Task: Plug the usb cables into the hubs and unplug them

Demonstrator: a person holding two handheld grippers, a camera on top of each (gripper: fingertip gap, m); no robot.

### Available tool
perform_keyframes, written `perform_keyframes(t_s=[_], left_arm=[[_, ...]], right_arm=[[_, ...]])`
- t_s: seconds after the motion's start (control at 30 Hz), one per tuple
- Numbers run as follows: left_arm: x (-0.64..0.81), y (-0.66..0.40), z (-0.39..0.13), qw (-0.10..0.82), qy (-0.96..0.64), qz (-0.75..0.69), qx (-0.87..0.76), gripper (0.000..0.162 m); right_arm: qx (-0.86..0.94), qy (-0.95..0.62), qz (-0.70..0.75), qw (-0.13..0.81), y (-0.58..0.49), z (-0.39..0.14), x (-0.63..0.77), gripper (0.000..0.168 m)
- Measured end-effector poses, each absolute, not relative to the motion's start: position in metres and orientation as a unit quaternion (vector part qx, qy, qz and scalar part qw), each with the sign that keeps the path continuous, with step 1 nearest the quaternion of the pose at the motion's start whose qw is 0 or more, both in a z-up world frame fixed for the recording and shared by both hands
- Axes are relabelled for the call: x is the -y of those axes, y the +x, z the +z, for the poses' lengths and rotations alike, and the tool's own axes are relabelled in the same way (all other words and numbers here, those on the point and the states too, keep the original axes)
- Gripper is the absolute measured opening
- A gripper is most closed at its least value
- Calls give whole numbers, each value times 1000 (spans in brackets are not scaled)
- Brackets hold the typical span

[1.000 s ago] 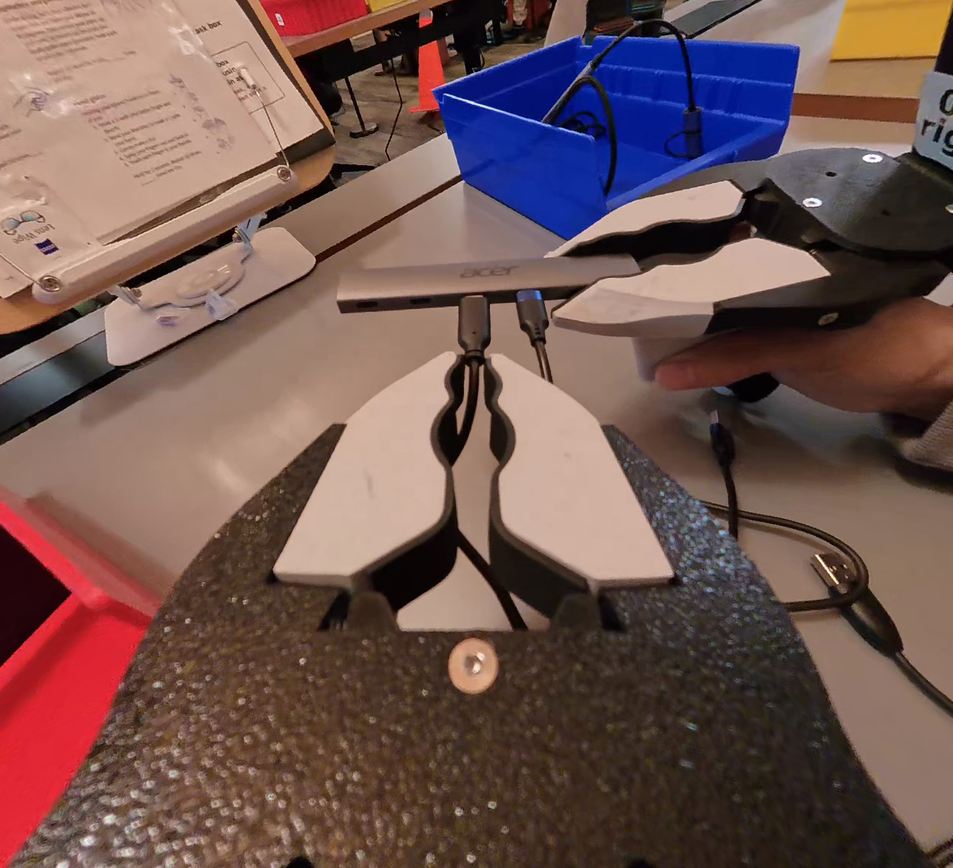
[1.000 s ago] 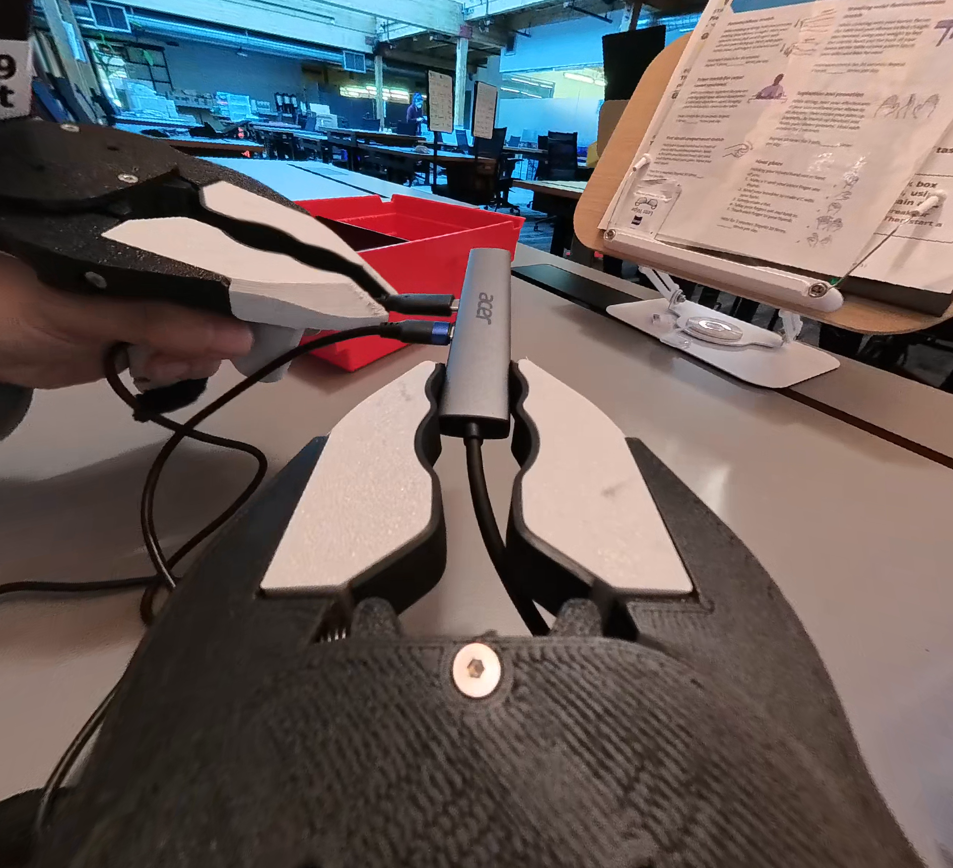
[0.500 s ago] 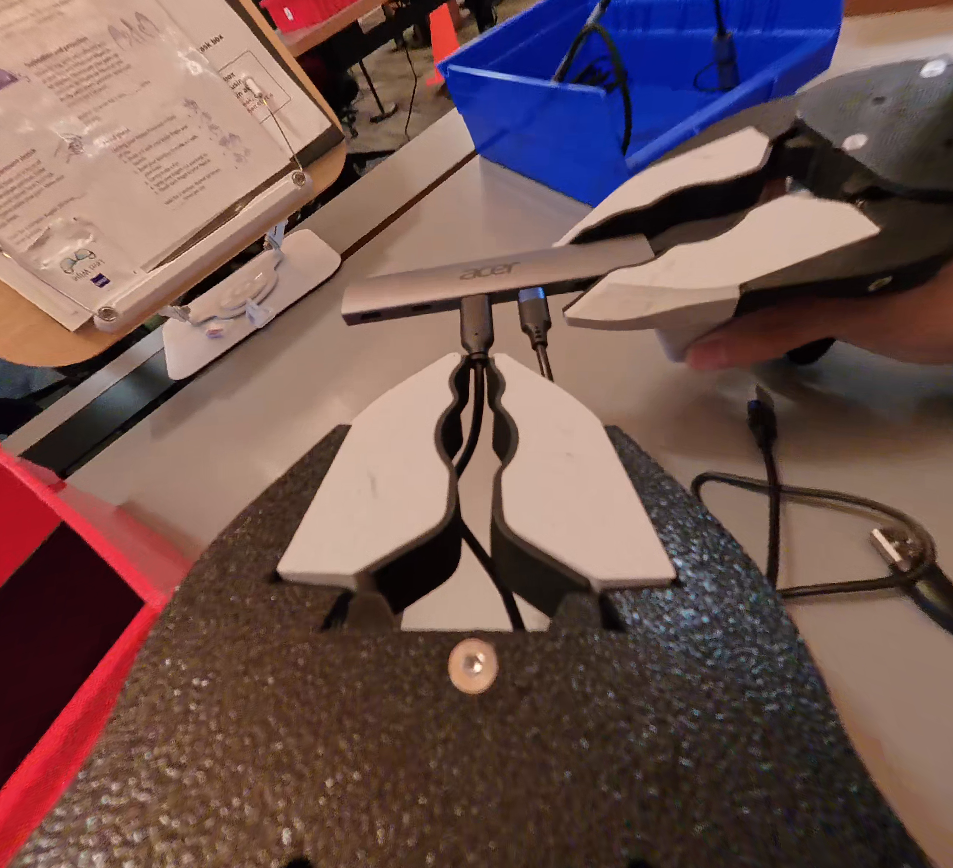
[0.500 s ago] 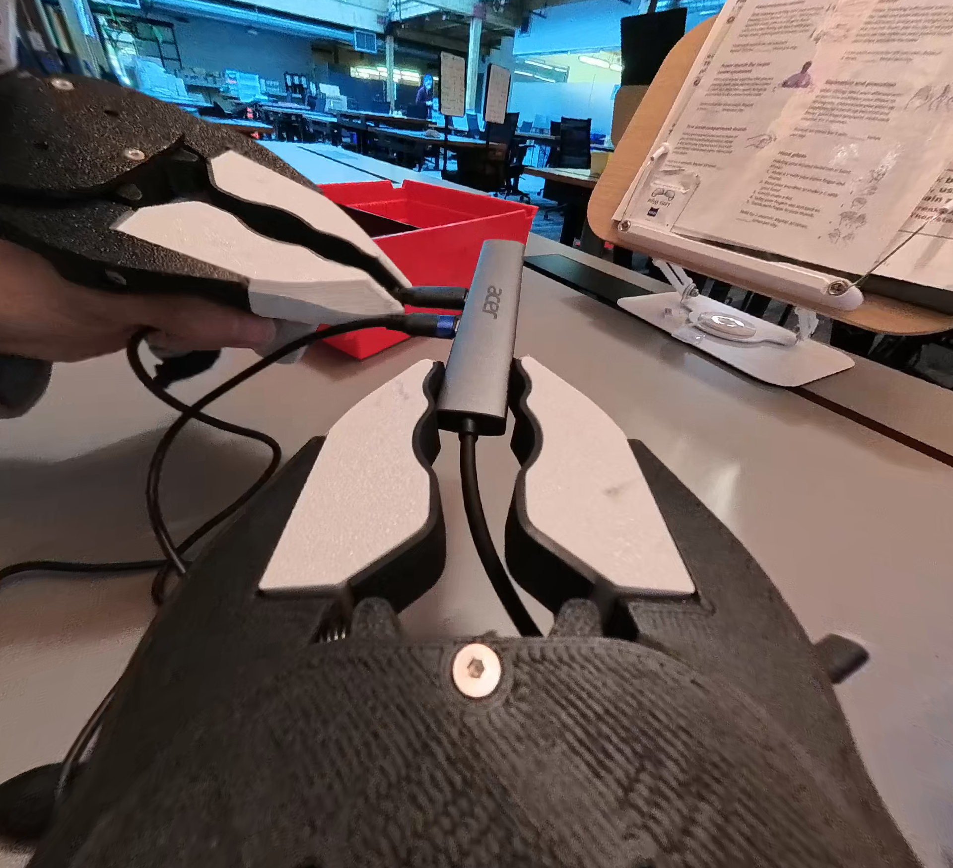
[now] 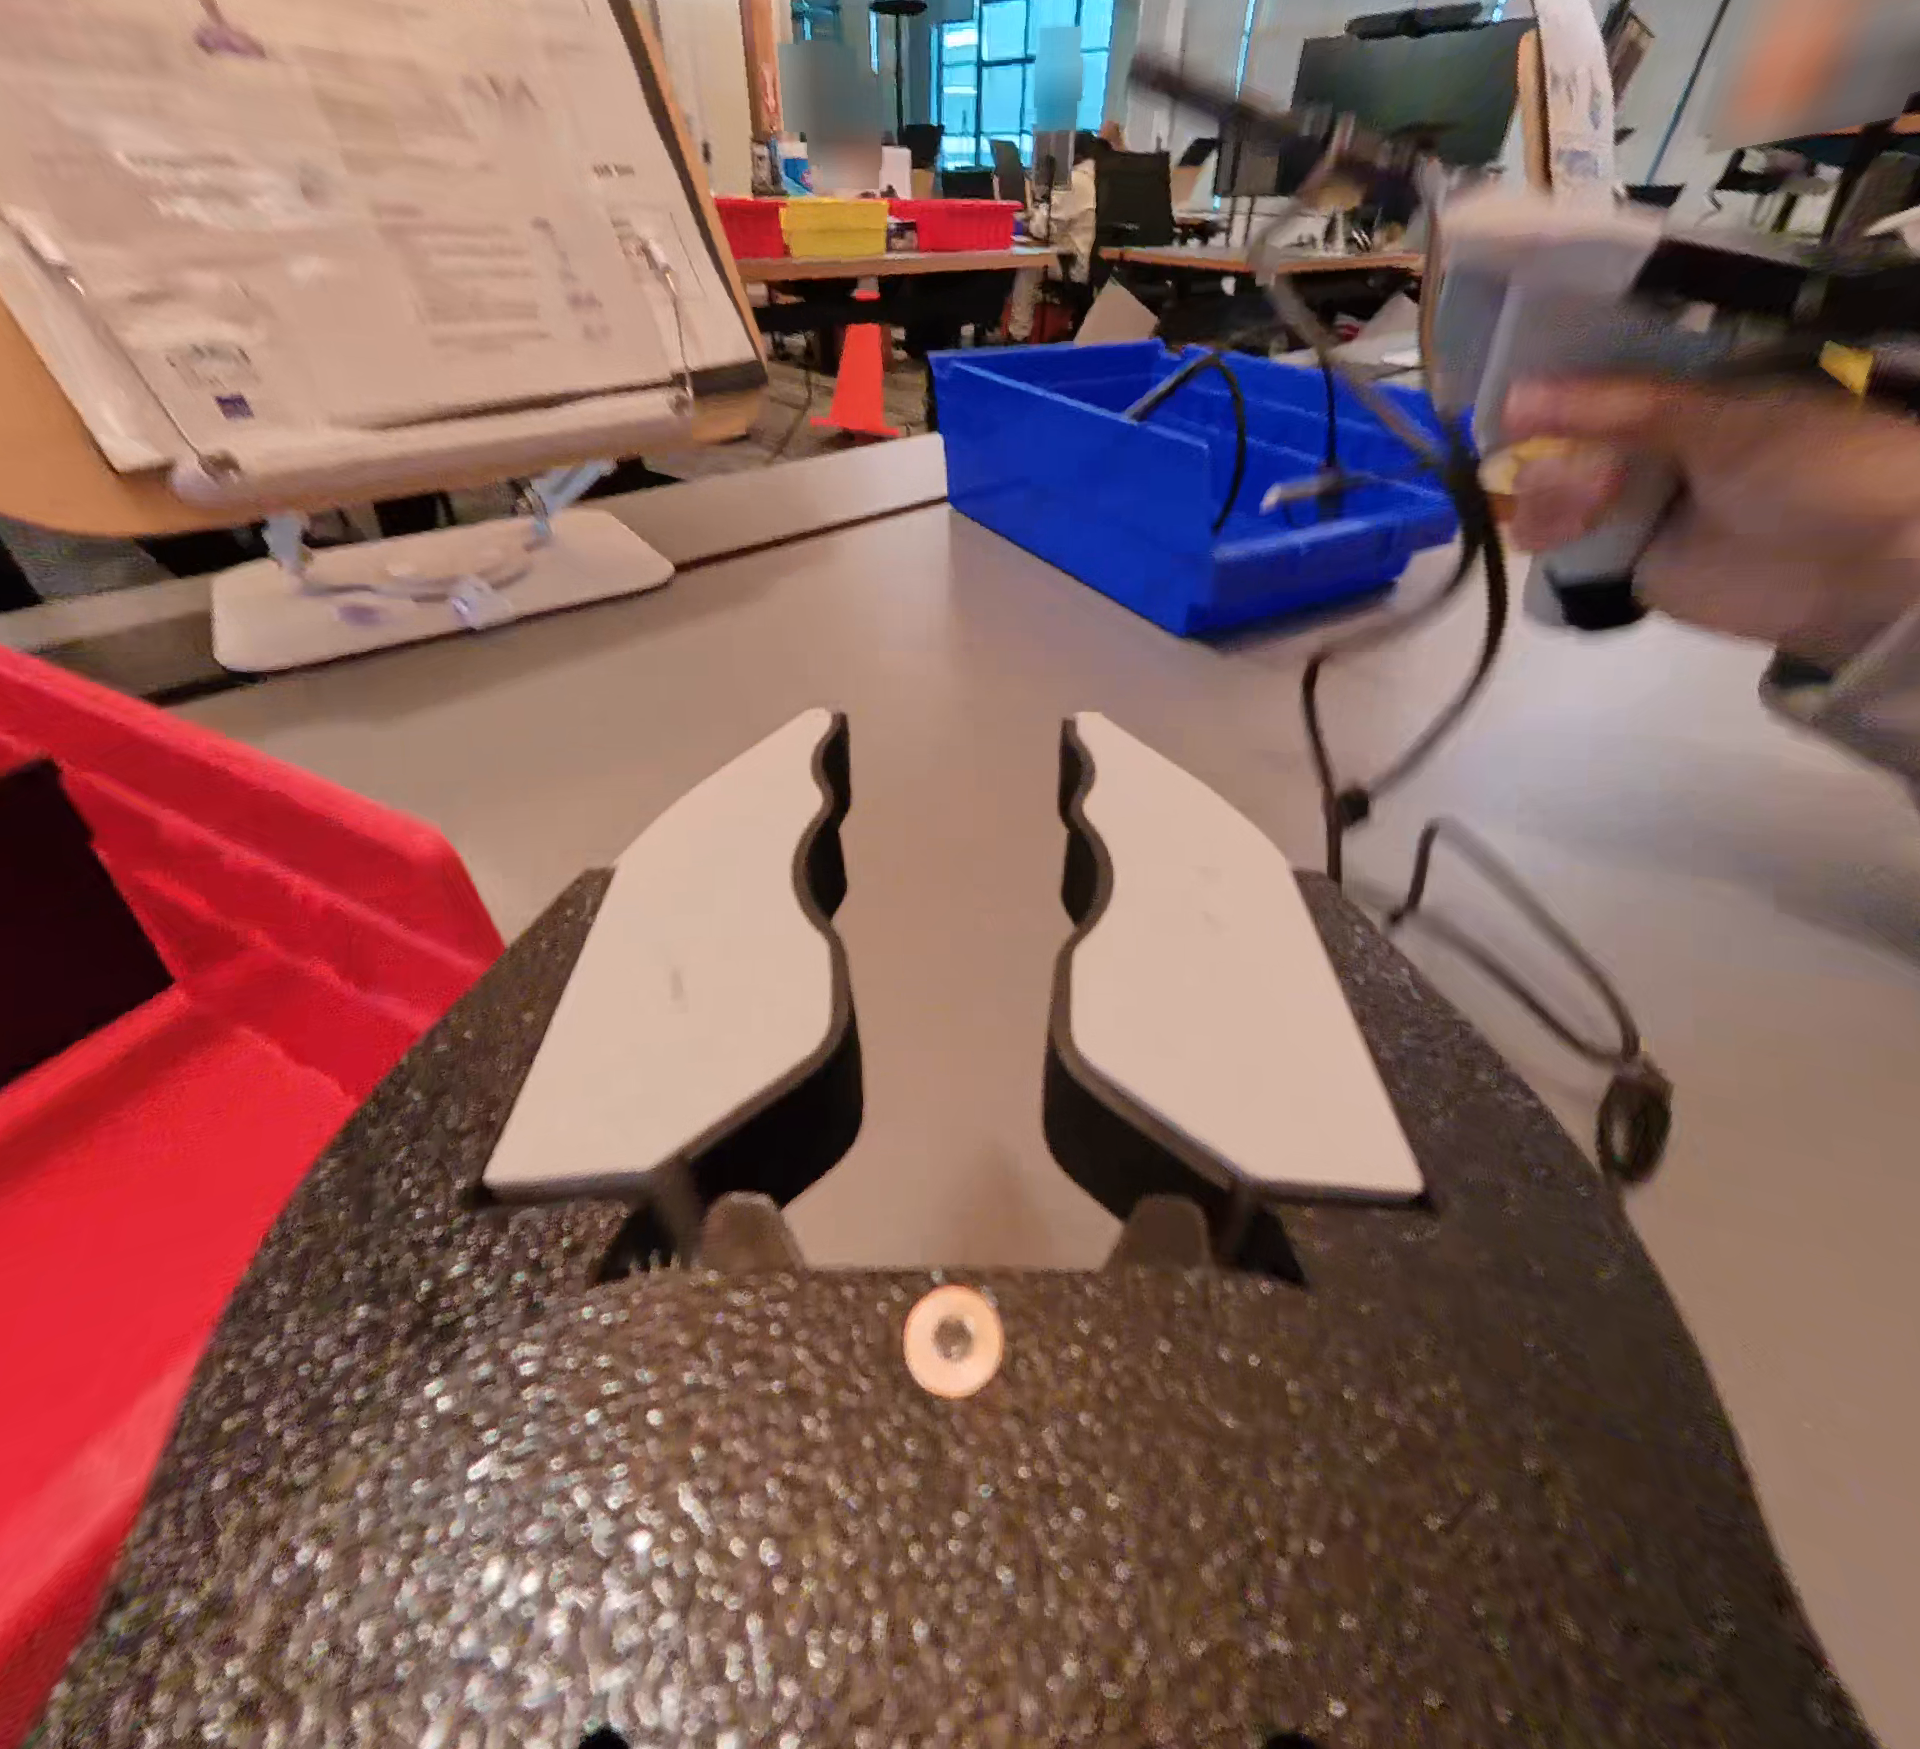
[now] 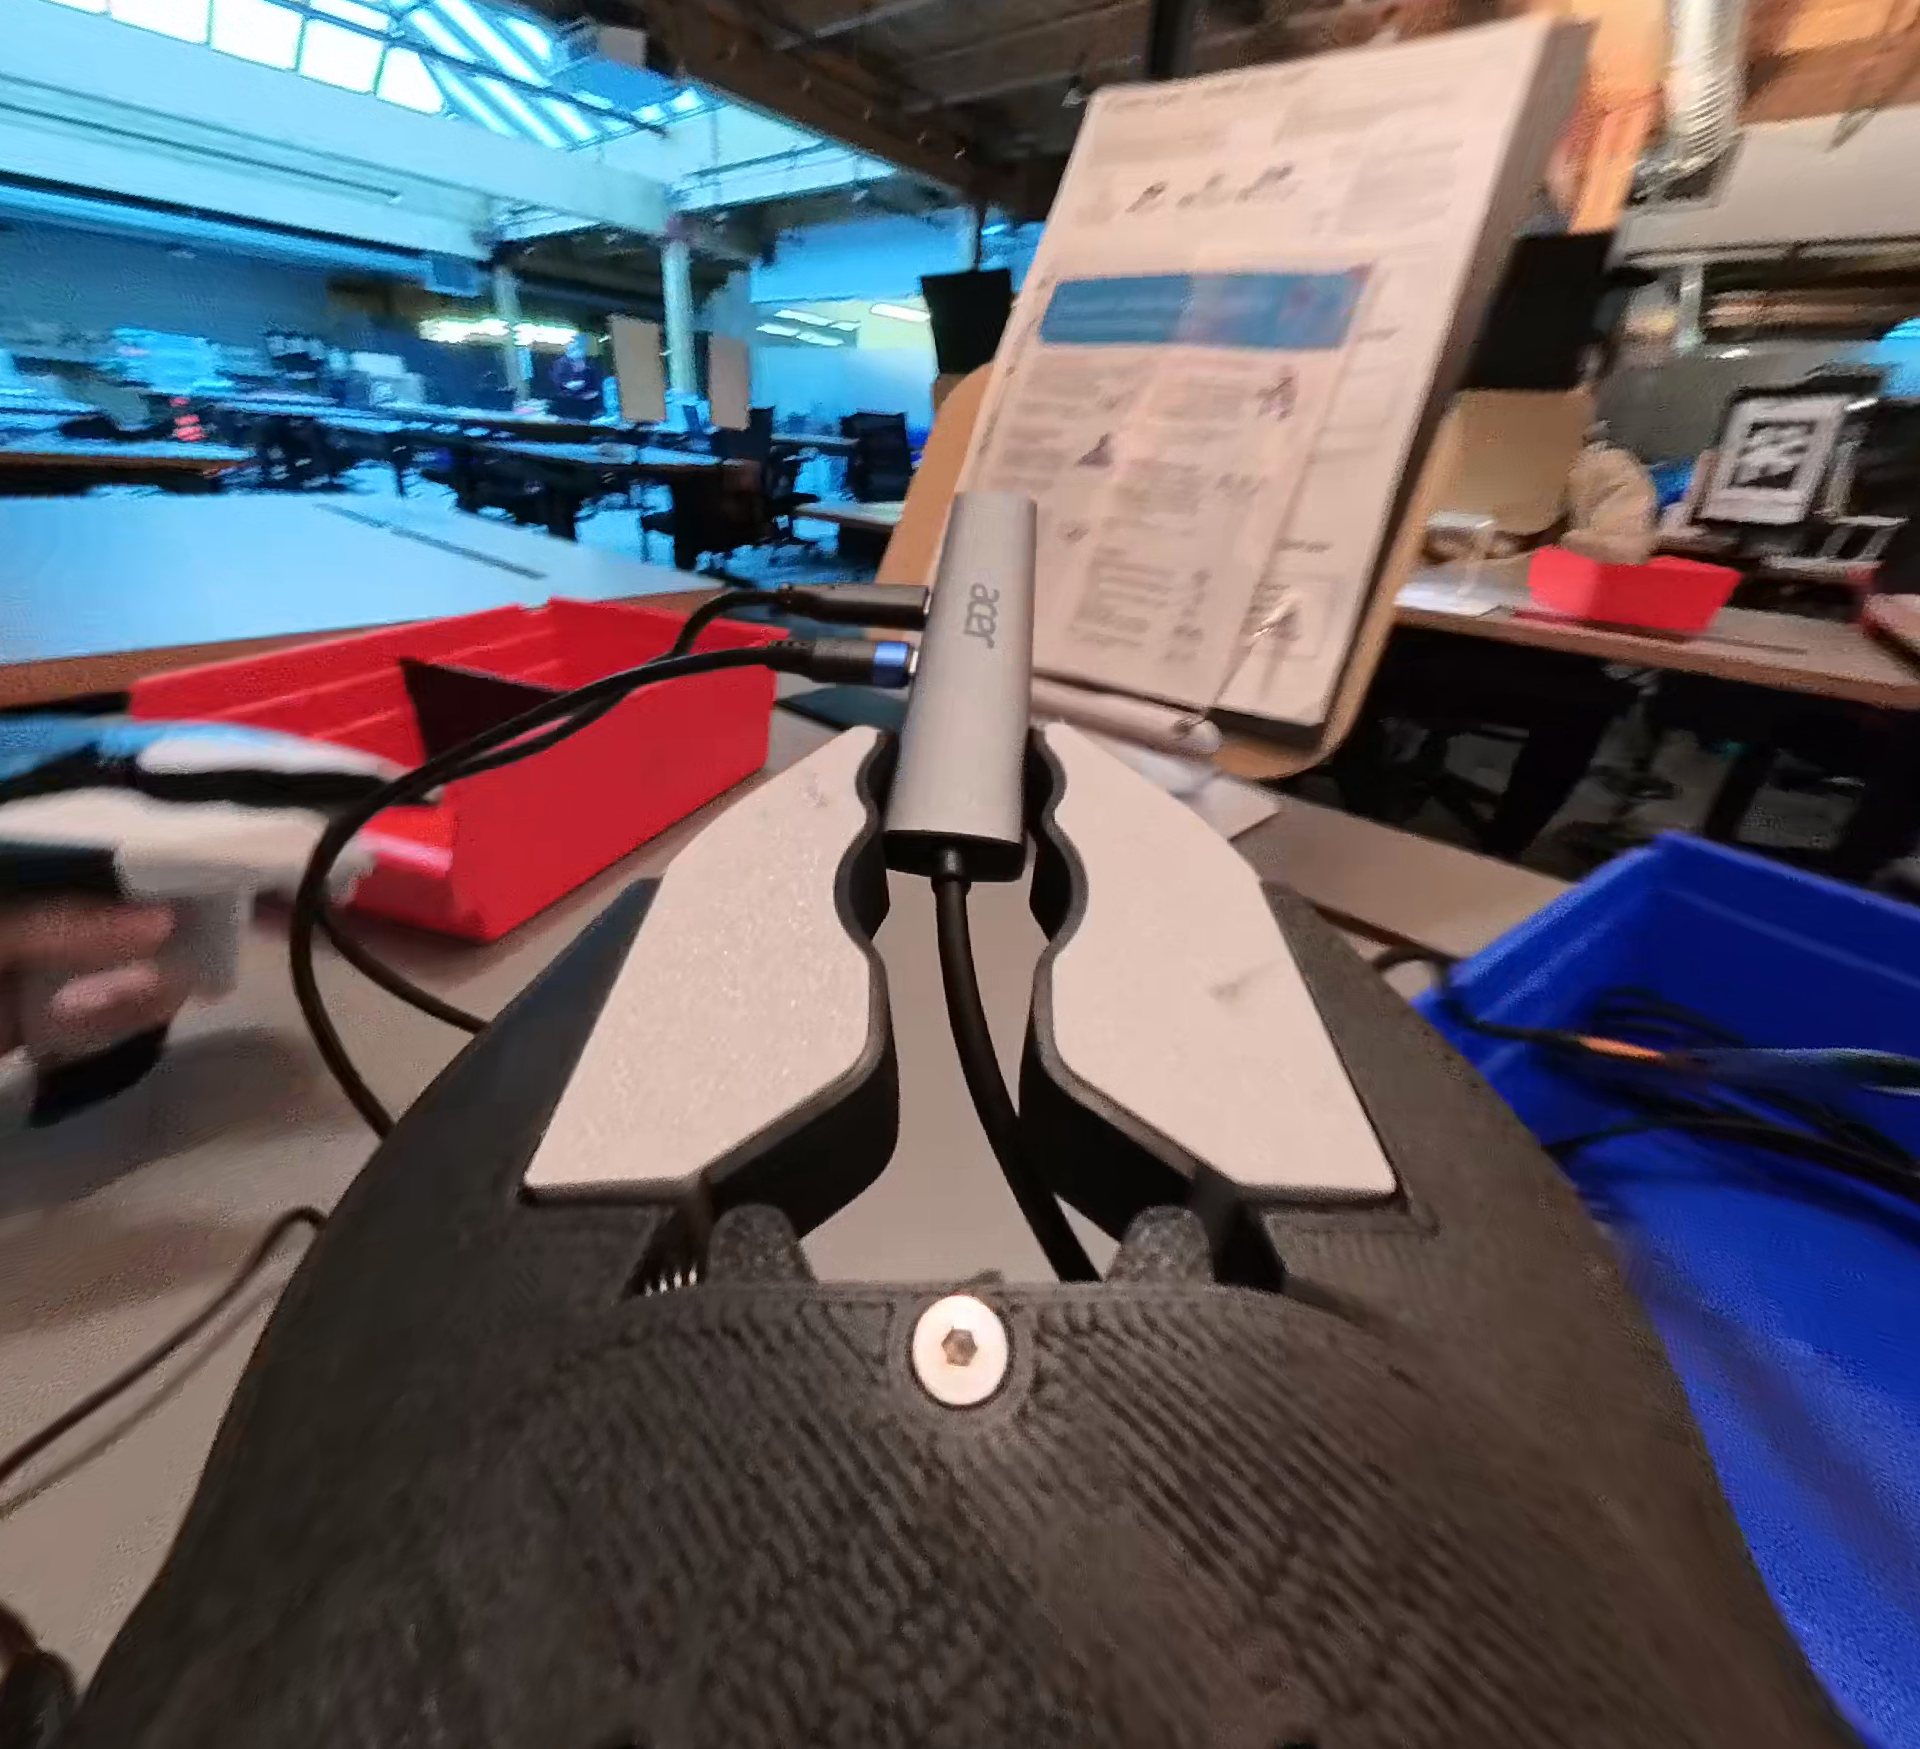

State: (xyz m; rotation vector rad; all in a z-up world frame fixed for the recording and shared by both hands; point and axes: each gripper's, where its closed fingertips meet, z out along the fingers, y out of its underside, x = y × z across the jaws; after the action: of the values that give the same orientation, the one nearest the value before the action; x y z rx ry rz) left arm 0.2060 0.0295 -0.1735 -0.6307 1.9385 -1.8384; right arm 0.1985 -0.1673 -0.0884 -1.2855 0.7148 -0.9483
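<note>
Right wrist view is showing the right gripper (image 6: pixel 961 754) clamping the hub (image 6: pixel 968 660), while the left gripper (image 5: pixel 951 743) is gaping empty.

a flat grey table top (image 5: pixel 935 619) is seen carrying everything. a red plastic bin (image 5: pixel 208 972) is set at its left edge, and a blue plastic bin (image 5: pixel 1174 494) with black cables inside is placed further back on the right. a white flat base of a document stand (image 5: pixel 447 577) is rested near the back edge. black cable loops (image 5: pixel 1507 982) are laid on the surface to the right.
</note>
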Motion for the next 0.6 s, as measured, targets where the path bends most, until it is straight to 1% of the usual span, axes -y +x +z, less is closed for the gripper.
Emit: perform_keyframes(t_s=[0.07,0.1,0.37,0.6], left_arm=[[-33,203,-191,198,-228,-641,-706,39],[-34,202,-190,199,-226,-640,-707,43],[-25,194,-193,193,-189,-635,-724,41],[-30,194,-192,184,-190,-639,-723,39]], right_arm=[[-317,-541,-437,645,190,-63,187,24],[-315,-533,-441,649,187,-49,195,24],[-293,-541,-488,619,185,67,257,24],[-300,-528,-530,592,199,150,323,24]])
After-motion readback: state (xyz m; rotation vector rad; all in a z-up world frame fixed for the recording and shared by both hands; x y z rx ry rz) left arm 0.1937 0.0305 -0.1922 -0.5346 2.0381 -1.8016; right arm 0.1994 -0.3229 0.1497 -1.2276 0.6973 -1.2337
